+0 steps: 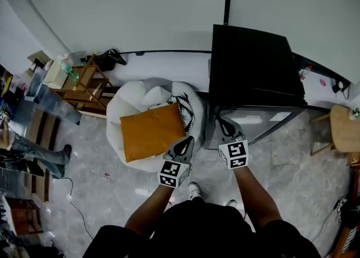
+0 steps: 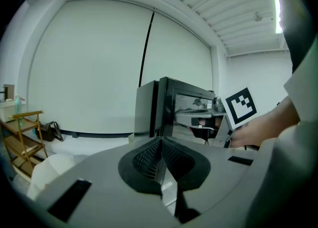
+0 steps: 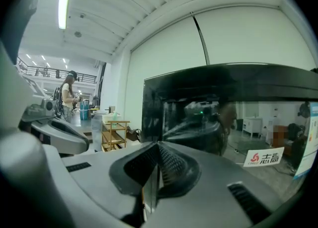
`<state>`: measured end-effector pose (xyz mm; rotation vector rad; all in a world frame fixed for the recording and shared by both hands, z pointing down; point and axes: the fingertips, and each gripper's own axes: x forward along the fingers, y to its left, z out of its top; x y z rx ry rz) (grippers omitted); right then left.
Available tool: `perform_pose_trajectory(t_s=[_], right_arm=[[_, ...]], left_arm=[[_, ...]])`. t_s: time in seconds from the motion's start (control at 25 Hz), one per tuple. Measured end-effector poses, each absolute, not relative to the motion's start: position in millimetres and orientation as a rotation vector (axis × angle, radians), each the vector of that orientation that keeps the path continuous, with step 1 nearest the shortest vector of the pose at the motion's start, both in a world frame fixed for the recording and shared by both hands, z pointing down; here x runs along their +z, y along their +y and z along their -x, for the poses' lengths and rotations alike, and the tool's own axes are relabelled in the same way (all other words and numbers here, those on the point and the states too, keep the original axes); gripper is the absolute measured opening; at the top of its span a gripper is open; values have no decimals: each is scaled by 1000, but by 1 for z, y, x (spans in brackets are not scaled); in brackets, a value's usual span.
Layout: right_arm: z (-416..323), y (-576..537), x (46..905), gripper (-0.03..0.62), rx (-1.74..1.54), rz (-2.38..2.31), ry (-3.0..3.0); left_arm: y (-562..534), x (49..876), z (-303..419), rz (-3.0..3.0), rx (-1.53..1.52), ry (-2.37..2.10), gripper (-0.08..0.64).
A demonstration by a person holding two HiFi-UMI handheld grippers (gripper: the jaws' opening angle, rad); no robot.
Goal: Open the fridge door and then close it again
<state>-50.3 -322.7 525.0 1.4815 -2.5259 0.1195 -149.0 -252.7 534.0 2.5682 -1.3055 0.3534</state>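
A small black fridge (image 1: 253,71) stands against the white wall, and its glossy door (image 1: 256,123) lies flat against the body. My right gripper (image 1: 225,126) hovers just in front of the door's left part with its jaws shut and nothing in them. In the right gripper view the door (image 3: 233,117) fills the frame close ahead and mirrors the gripper (image 3: 158,150). My left gripper (image 1: 185,144) is also shut and holds nothing, a little left of the fridge. In the left gripper view, this gripper (image 2: 160,145) points at the fridge's (image 2: 166,108) left front corner.
A white beanbag (image 1: 126,108) with an orange cushion (image 1: 152,130) sits just left of the fridge. A wooden shelf rack (image 1: 84,85) stands at the back left and a wooden stool (image 1: 343,127) to the right. A person (image 1: 39,133) stands at the far left.
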Motion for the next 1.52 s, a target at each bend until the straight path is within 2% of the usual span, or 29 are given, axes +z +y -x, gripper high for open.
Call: perform_pose_trajectory(t_s=[0.64, 1.16, 1.52], right_arm=[[49, -344, 523, 11, 134, -1619, -2444], [31, -255, 489, 11, 129, -1589, -2501], [-13, -200, 461, 11, 78, -1590, -2524]], left_arm=[[-251, 532, 157, -2671, 414, -1265, 21], [-241, 500, 130, -2692, 309, -1271, 21], [-217, 488, 86, -2727, 291, -1246, 21]])
